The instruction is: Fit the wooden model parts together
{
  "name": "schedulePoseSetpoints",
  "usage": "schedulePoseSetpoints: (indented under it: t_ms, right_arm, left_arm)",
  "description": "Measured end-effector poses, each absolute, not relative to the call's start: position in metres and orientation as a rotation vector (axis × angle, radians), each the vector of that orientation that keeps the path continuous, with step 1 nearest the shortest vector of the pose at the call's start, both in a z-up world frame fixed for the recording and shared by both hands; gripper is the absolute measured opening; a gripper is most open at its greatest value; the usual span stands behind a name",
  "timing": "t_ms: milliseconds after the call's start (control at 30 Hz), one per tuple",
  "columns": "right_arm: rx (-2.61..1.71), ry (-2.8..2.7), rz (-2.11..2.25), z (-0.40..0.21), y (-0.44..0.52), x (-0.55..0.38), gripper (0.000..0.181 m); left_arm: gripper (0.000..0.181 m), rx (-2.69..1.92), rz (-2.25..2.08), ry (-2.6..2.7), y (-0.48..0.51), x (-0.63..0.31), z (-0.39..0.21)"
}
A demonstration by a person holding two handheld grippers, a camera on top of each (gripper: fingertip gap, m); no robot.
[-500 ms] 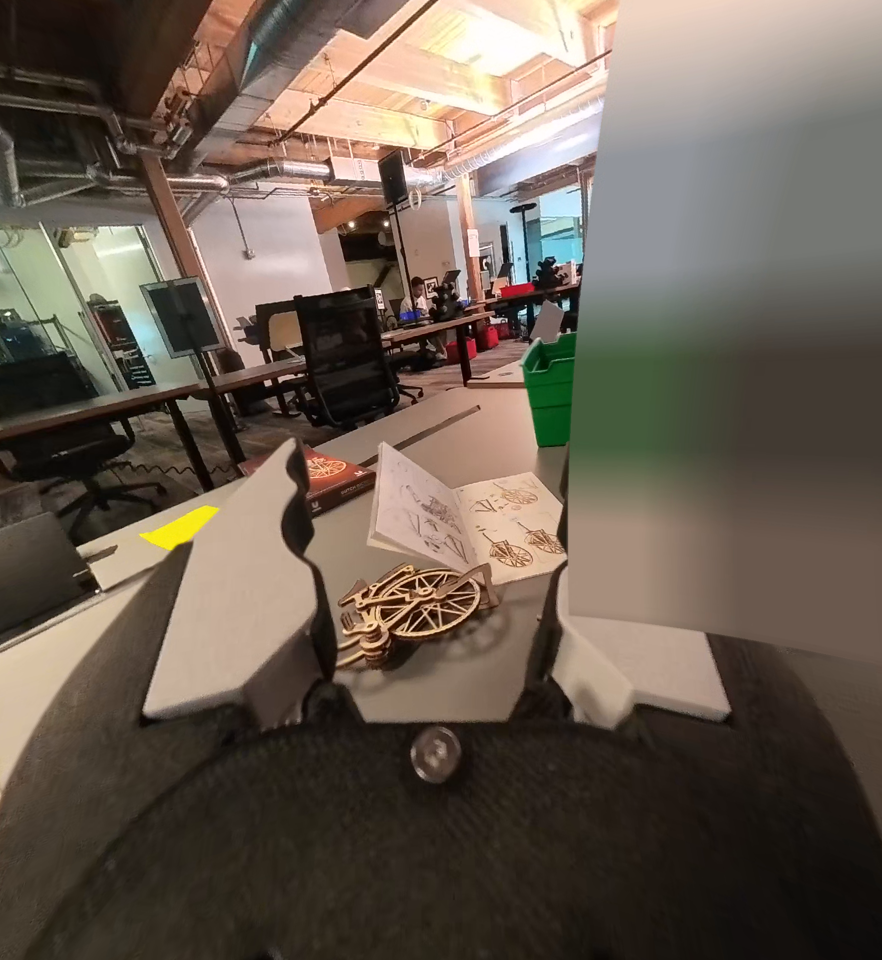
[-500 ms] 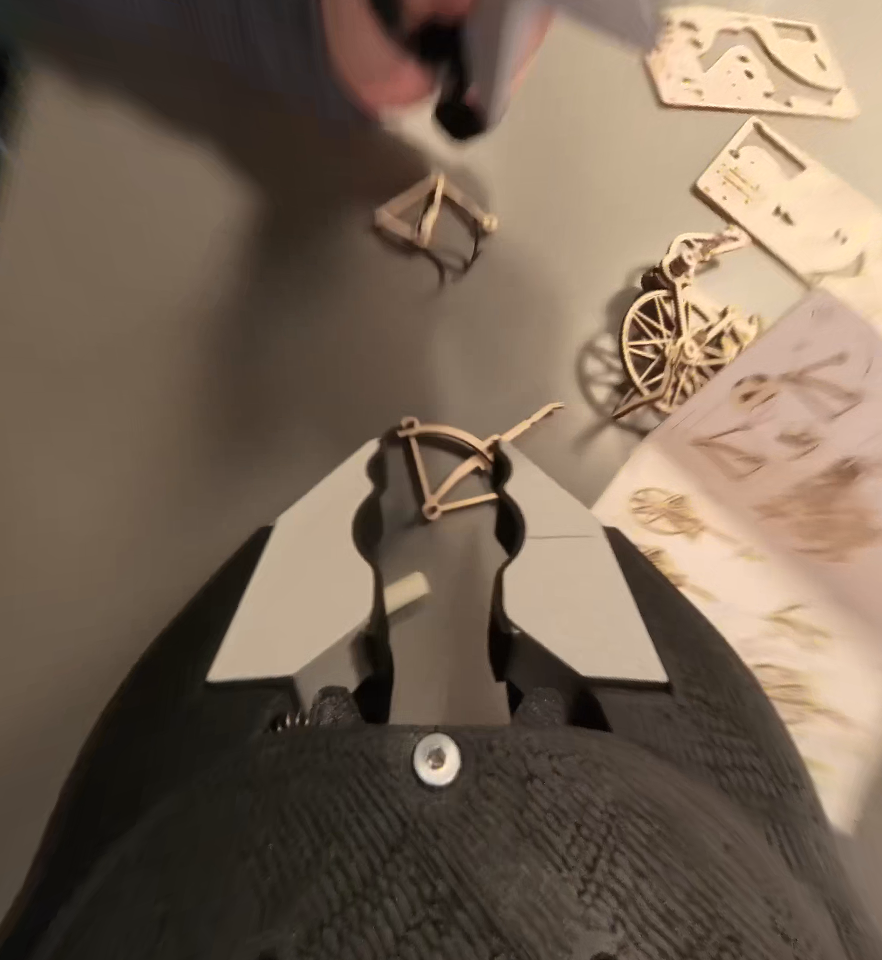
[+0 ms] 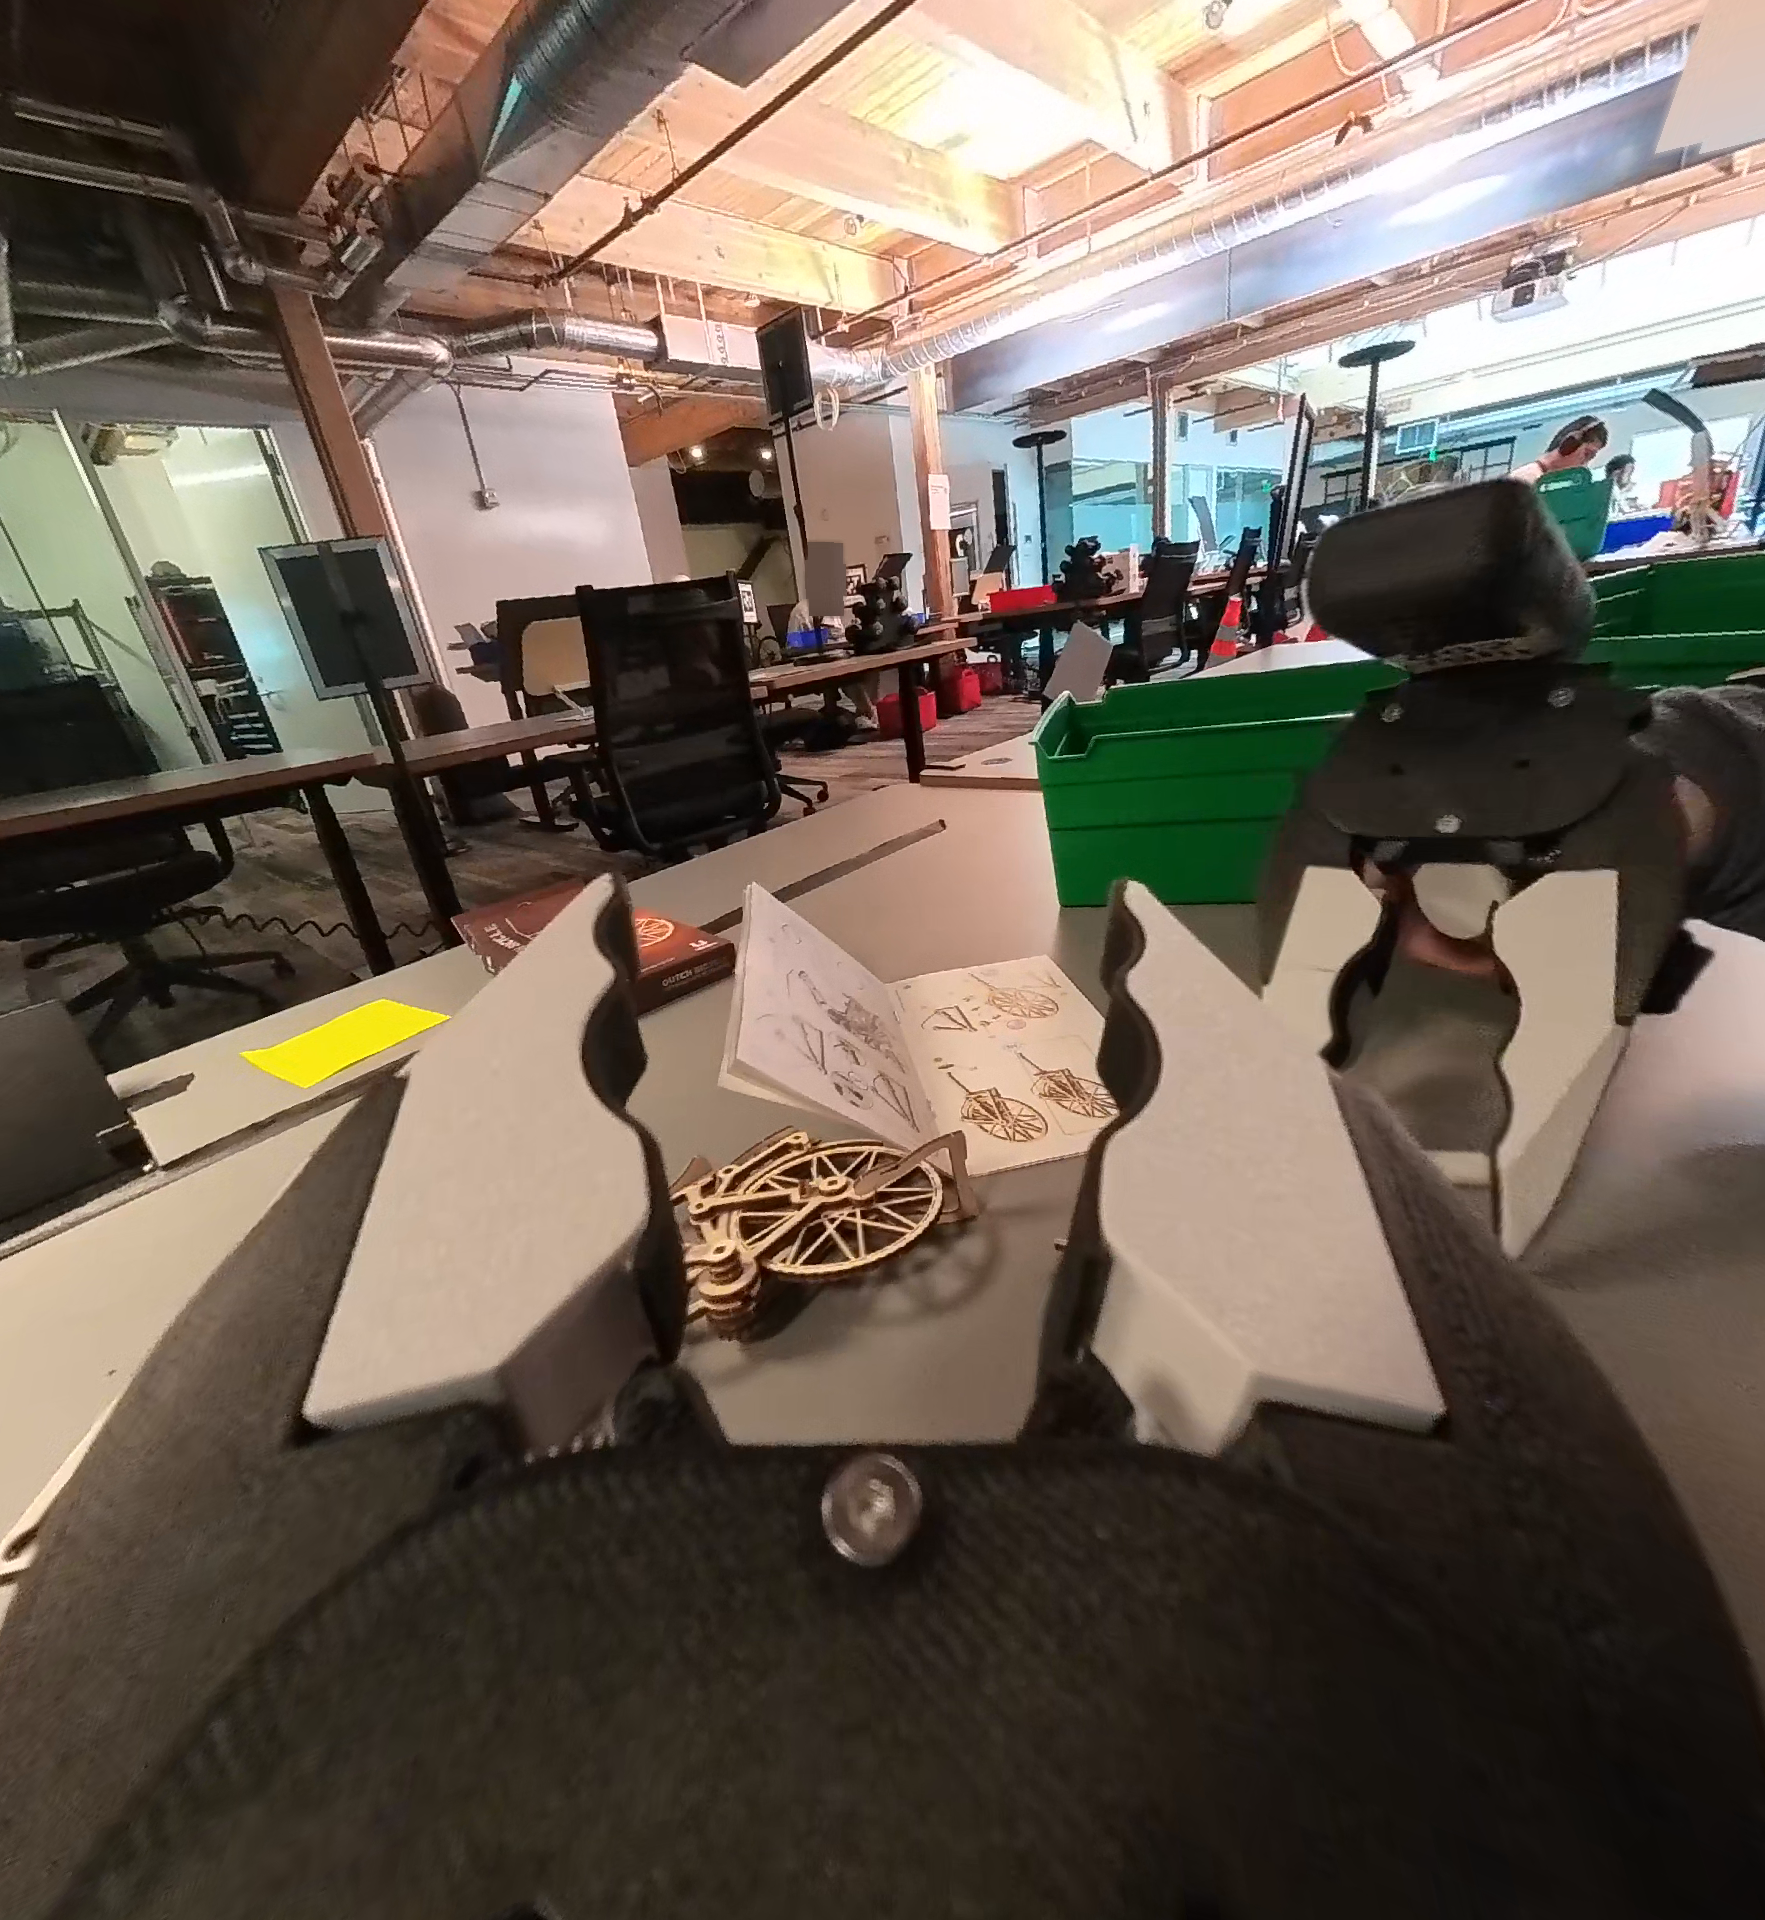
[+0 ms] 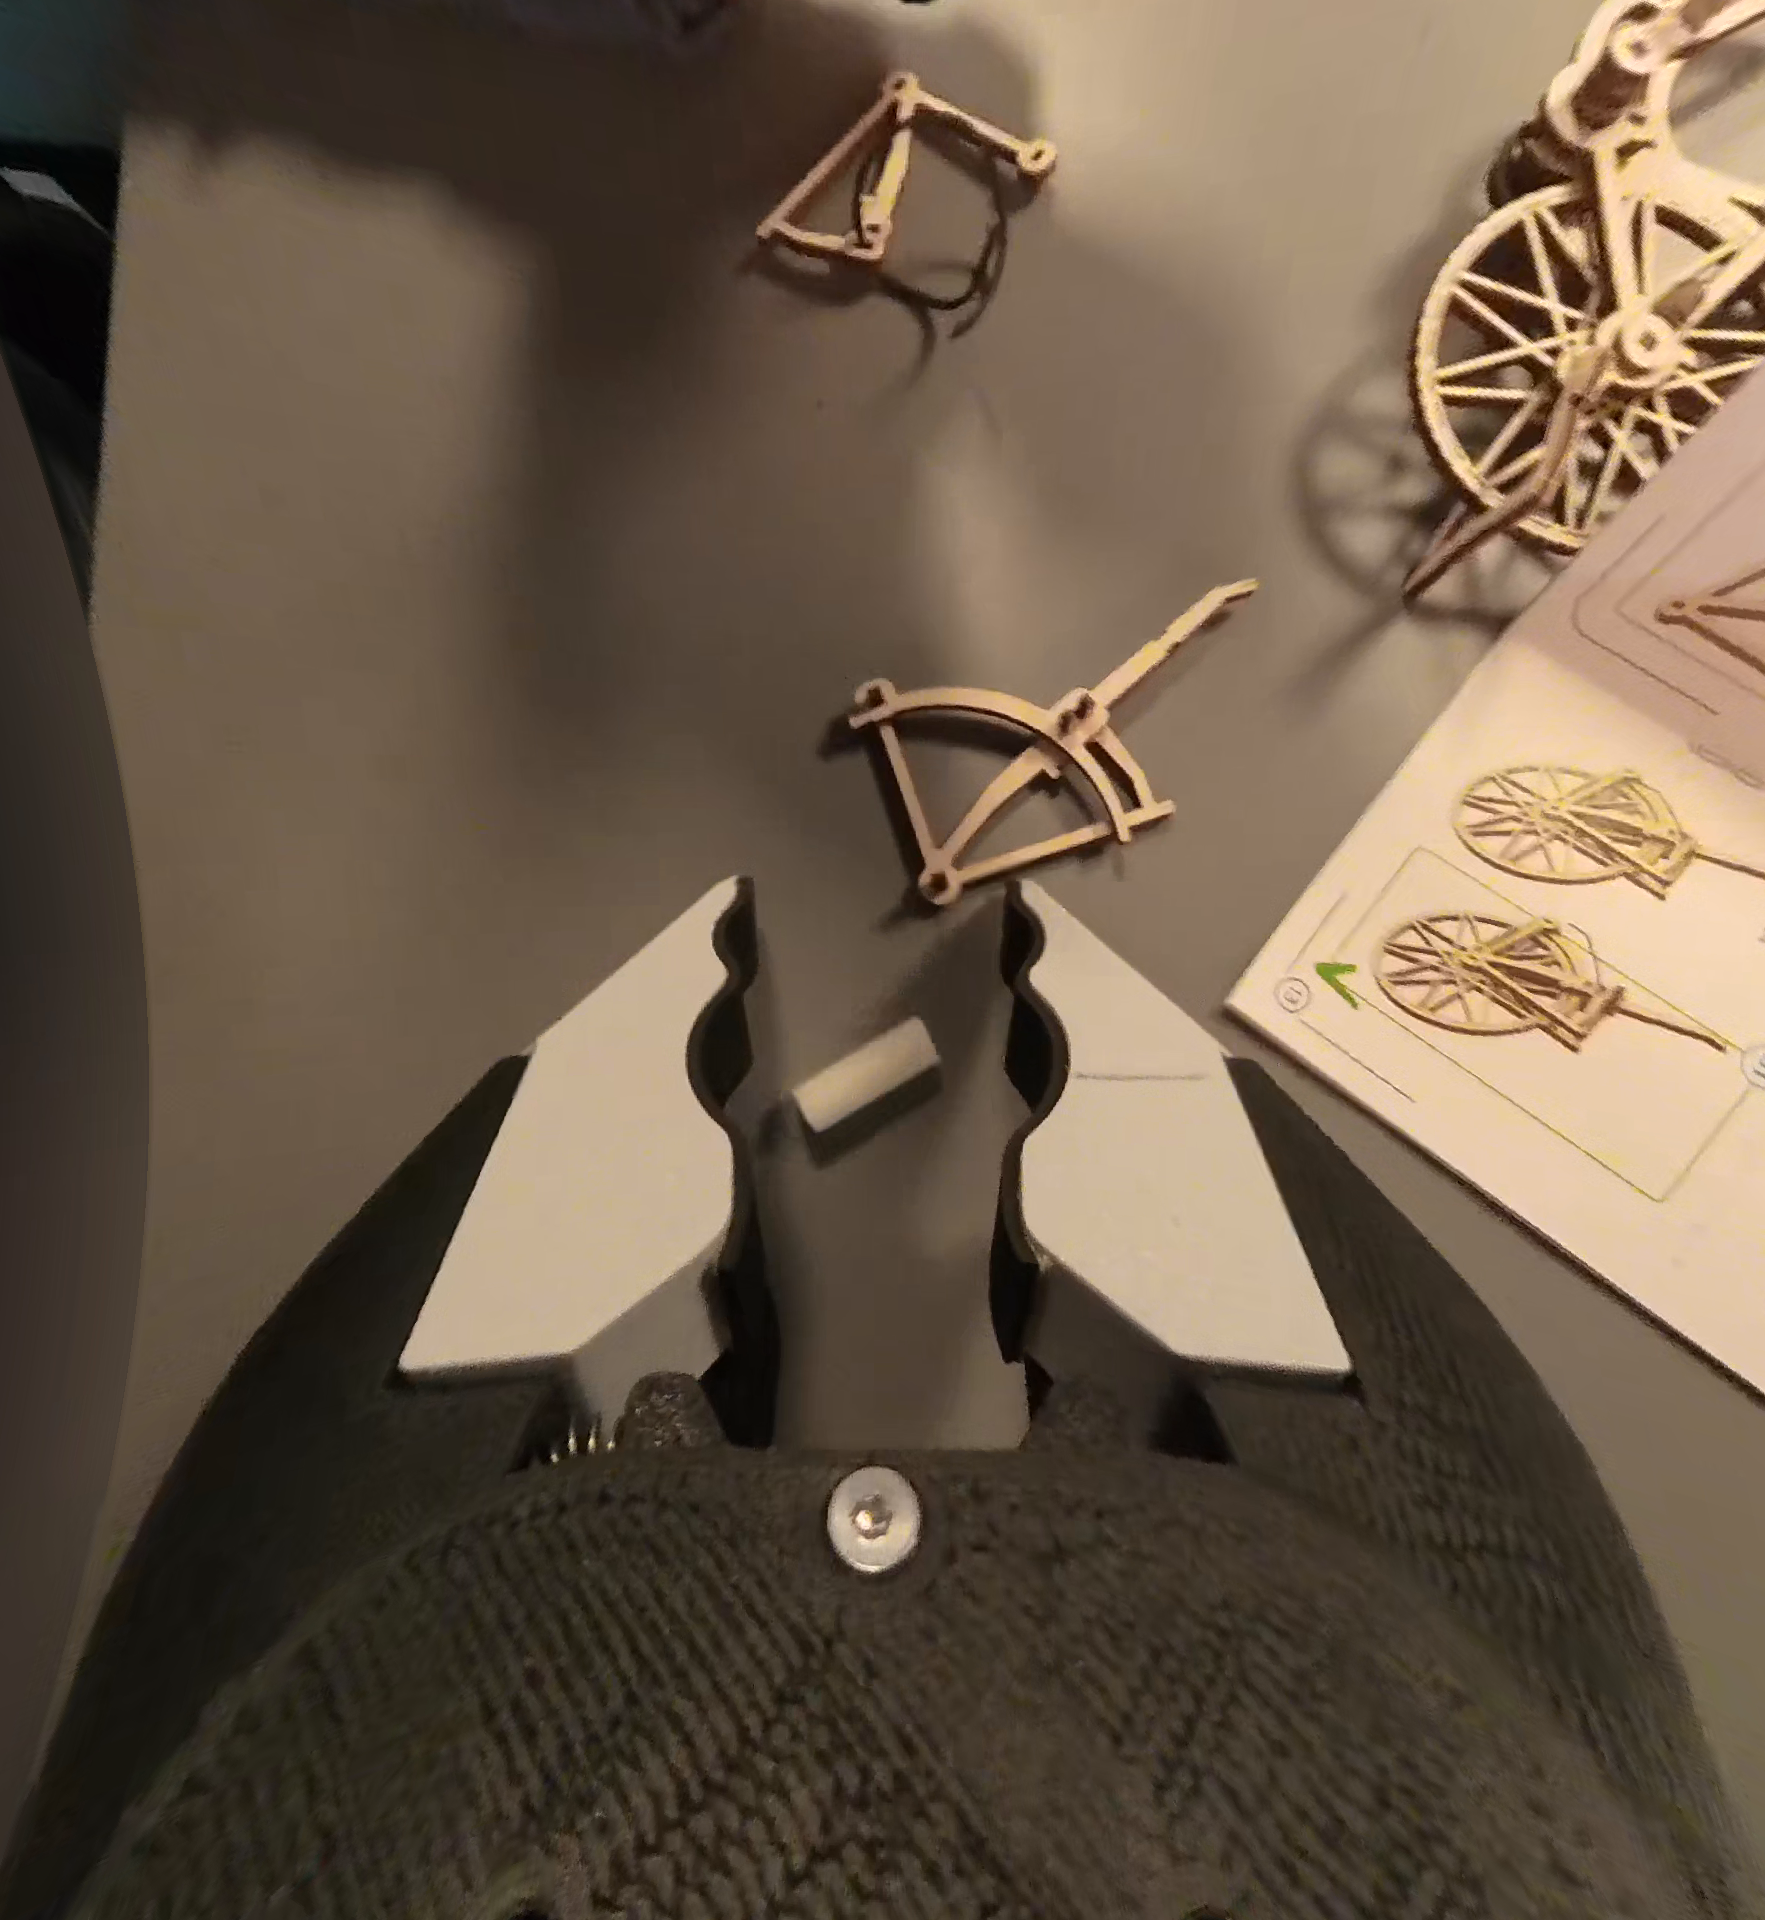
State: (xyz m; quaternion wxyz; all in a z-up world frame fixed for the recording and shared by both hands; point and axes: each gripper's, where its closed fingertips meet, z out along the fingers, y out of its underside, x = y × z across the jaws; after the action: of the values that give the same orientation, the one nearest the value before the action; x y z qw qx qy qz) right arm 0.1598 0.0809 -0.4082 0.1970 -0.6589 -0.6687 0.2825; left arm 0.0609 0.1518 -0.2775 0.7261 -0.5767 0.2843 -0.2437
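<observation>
— Wood that thin snaps easily. The fan-shaped frame lies flat on the table, just past the right gripper, whose jaws stand apart with nothing between them; a pinch across its long pointer could break it.

— And the left gripper?

— Spread wide and empty too, with the wheeled model lying low between its fingers. Closing on the spokes could crack them — or the flat part may simply slide on the smooth grey top.

— Anything crowding it?

— An open booklet, another small frame, green bins. Beyond lies an open office with desks and chairs.
</observation>
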Motion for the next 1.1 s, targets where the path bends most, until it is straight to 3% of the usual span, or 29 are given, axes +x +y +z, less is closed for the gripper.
schedulePoseSetpoints:
  t_ms: [233,400,467,600,1100]
  right_arm:
    - [-1.608,-1.899,0.961,-0.388,0.058,0.133,0.046]
    - [-1.169,-1.037,0.584,-0.281,0.168,0.157,0.052]
    - [-0.971,-0.691,0.412,-0.244,0.184,0.199,0.045]
    - [-0.991,-0.715,0.14,-0.26,0.207,0.211,0.044]
    - [-1.139,-0.608,-0.095,-0.278,0.274,0.245,0.034]
  left_arm:
    - [0.086,-1.27,-0.621,0.6,0.151,0.067,-0.279]
    - [0.082,-1.219,-0.57,0.495,0.155,0.047,-0.267]
    - [0.082,-1.205,-0.558,0.457,0.157,0.04,-0.264]
    - [0.085,-1.214,-0.571,0.414,0.161,0.036,-0.266]
    - [0.091,-1.258,-0.379,0.42,0.208,0.042,-0.274]
